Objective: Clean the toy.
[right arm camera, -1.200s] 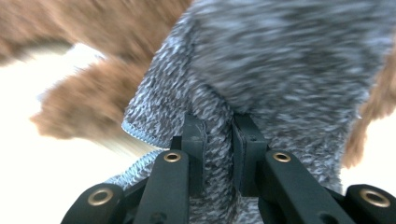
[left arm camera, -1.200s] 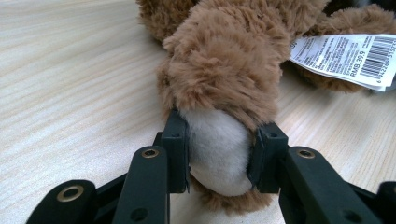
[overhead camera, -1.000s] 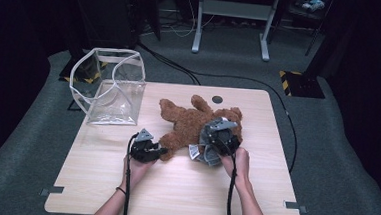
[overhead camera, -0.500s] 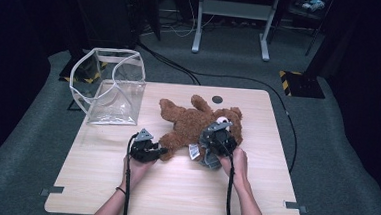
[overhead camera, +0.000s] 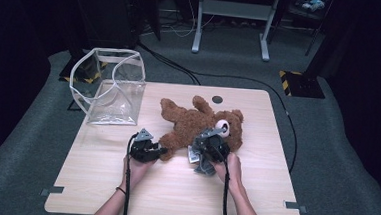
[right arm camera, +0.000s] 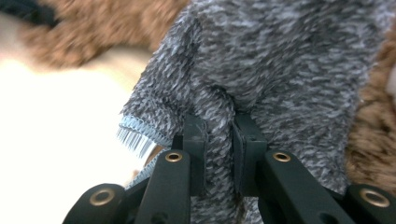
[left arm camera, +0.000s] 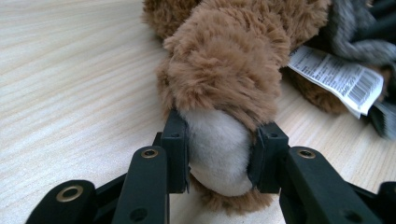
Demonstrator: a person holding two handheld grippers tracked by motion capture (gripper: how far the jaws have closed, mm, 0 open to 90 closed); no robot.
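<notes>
A brown teddy bear (overhead camera: pixel 197 124) lies on the wooden table (overhead camera: pixel 123 193), head toward the right. My left gripper (overhead camera: pixel 162 150) is shut on the bear's foot (left arm camera: pixel 218 149), its pads pressing the pale sole from both sides. A white label (left arm camera: pixel 337 78) hangs from the bear beside it. My right gripper (overhead camera: pixel 207 149) is shut on a bunched fold of grey knitted cloth (right arm camera: pixel 280 70) that lies against the bear's fur (right arm camera: pixel 371 140). The same grey cloth (overhead camera: pixel 202 164) shows under the right hand in the high view.
A clear plastic bag (overhead camera: pixel 110 85) with white trim stands open at the table's back left corner. A dark round hole (overhead camera: pixel 217 99) sits near the back edge. Cables (overhead camera: pixel 250 81) run over the carpet behind the table.
My right gripper has sunk a little toward the table with the grey cloth in it. The left gripper and the bear's foot have stayed where they were.
</notes>
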